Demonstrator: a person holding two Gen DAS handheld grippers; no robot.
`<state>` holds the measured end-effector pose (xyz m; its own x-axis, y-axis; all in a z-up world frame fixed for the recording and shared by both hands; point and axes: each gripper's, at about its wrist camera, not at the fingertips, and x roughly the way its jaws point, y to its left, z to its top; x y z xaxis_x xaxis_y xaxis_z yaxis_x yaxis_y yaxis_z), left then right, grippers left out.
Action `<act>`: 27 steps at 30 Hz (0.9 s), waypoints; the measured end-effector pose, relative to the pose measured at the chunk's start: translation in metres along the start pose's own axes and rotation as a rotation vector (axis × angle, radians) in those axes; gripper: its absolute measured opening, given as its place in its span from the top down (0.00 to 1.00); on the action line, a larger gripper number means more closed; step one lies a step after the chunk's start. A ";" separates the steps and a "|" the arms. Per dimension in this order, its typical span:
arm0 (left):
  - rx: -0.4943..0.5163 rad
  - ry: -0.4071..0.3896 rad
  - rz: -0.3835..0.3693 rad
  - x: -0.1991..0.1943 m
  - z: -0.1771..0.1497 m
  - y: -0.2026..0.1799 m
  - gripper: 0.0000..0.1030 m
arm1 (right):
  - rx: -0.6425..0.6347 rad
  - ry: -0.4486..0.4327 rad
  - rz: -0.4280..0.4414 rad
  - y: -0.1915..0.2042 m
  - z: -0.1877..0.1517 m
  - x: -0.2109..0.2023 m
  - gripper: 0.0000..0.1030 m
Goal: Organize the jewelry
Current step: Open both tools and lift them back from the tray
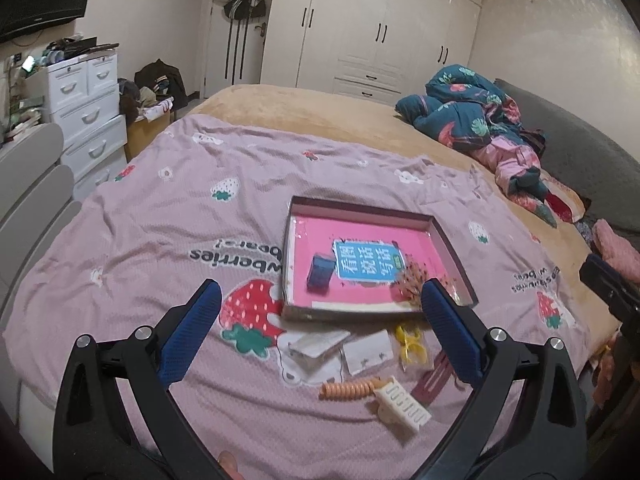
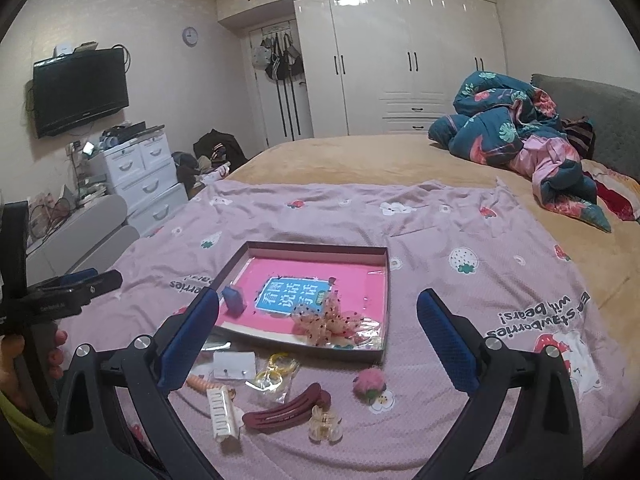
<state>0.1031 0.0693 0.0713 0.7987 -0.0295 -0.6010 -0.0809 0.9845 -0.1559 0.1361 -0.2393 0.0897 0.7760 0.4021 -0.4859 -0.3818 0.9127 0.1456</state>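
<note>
Here the left tool (image 1: 320, 312) and right tool (image 2: 318, 312) both hover spread wide and empty above the pink bedspread (image 2: 440, 232). The shallow box (image 2: 386, 276) lies flat ahead, holding a small blue case (image 2: 234, 300) and a dotted bow (image 2: 328, 320) against its near wall. Loose pieces crowd the strip before that wall: a maroon hair clip (image 2: 286, 410), white comb clip (image 2: 220, 412), yellow rings (image 2: 276, 368) and earring card (image 2: 234, 364). Bare spread lies right of them.
</note>
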 end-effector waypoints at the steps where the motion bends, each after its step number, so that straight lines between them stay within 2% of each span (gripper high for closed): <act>1: 0.004 0.003 0.003 -0.001 -0.003 0.000 0.09 | -0.003 0.002 0.003 0.001 -0.001 -0.001 0.04; 15: 0.028 0.043 0.022 -0.006 -0.033 -0.006 0.09 | -0.052 0.046 0.012 0.010 -0.027 -0.013 0.04; 27: 0.047 0.056 0.006 -0.016 -0.055 -0.015 0.09 | -0.084 0.086 0.030 0.016 -0.046 -0.015 0.04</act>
<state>0.0589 0.0452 0.0398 0.7633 -0.0324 -0.6452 -0.0560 0.9917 -0.1160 0.0951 -0.2346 0.0597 0.7190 0.4177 -0.5555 -0.4472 0.8899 0.0903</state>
